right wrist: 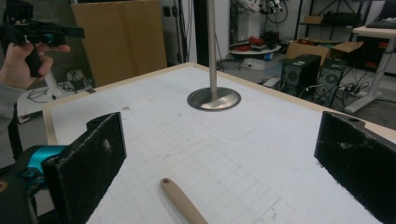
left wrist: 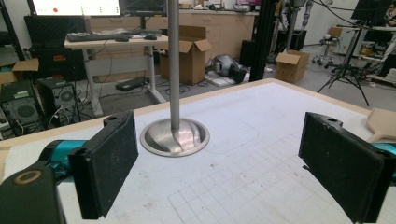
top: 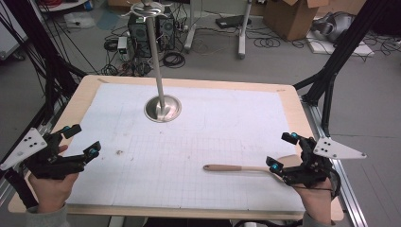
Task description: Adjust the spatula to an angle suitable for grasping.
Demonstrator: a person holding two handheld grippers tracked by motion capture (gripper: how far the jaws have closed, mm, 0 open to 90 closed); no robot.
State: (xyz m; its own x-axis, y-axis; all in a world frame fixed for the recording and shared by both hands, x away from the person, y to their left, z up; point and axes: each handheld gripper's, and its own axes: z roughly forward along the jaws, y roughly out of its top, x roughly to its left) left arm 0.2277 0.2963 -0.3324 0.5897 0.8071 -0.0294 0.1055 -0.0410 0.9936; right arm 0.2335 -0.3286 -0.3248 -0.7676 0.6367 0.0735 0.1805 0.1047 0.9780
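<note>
I'm looking at a wood-edged table (top: 293, 101) covered by a white gridded mat (top: 213, 142), with a workshop floor of cables, computer towers and cardboard boxes behind it. A metal stand (top: 162, 108) rises on a round base toward the far middle of the mat. Near my right side lies a wooden spoon (top: 236, 168), its handle pointing left across the mat and its bowl end running under the right claw (top: 282, 151), so I can't quite tell whether they touch. In the right gripper view the handle tip (right wrist: 180, 198) sits between the two pads, which stand wide apart and press on nothing. The left claw (top: 81, 141) hangs over the left edge, equally wide and empty, well apart from the spoon. Both hands grip from below, claws aimed forward and inward.
</note>
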